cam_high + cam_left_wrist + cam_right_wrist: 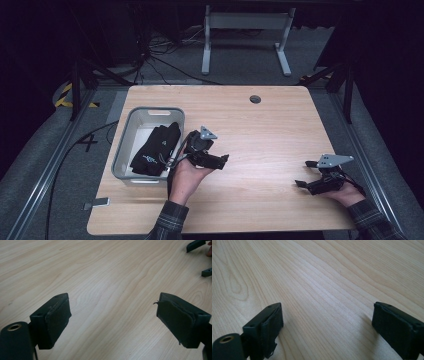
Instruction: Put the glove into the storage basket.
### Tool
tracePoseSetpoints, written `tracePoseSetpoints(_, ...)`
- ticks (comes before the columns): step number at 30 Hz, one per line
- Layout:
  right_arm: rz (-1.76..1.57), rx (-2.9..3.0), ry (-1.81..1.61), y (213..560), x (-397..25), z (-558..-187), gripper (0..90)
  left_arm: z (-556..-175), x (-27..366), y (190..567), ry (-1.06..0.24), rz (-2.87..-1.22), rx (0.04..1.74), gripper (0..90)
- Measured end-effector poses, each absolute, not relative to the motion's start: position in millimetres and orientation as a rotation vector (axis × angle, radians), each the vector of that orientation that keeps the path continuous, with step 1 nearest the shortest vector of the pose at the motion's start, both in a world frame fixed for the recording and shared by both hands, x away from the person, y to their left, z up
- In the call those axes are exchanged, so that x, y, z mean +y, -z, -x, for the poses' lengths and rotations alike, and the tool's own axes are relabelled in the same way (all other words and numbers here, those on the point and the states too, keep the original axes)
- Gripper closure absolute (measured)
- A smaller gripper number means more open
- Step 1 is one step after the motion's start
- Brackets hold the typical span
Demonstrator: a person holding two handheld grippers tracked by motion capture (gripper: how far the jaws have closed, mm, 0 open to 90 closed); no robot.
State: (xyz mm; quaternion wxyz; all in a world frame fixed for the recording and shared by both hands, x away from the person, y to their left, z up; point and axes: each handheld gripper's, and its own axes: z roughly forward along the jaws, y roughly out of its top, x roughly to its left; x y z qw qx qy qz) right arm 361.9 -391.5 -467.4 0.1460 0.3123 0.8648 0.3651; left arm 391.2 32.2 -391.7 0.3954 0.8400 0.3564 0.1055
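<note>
Presently, toward the left edge of the tabletop, a grey bin stands with black cloth bundled inside it, the cloth filling the right part of the bin and rising to its right wall. Just beside that wall, the left gripper is held in the person's left hand, its jaws pointing toward the right edge and spread apart with nothing between them; the left gripper view confirms bare wood in the gap. The cloth and this gripper lie close, though contact cannot be judged. Well apart, near the right edge and toward the front corner, the right gripper is held in the right hand, jaws pointing left and likewise spread wide over bare wood, as the right gripper view shows. Both plaid sleeves enter at the front edge.
</note>
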Motion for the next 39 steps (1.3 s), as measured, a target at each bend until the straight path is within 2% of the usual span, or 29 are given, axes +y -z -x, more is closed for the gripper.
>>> tracePoseSetpoints(17, -0.899, 2.49, -1.052, 467.4, -391.5, -361.9, 10.5, -374.3, -15.2, 433.6, -0.274, -2.198, 0.805, 12.5)
tracePoseSetpoints(31, -0.899, 2.49, -1.052, 467.4, -391.5, -361.9, 10.5, -370.2, -37.3, 460.9, -0.294, -2.278, 0.768, 11.1)
tracePoseSetpoints(39, -0.899, 2.49, -1.052, 467.4, -391.4, -361.9, 10.5, -370.0, -43.3, 474.3, -0.272, -2.277, 0.727, 3.6)
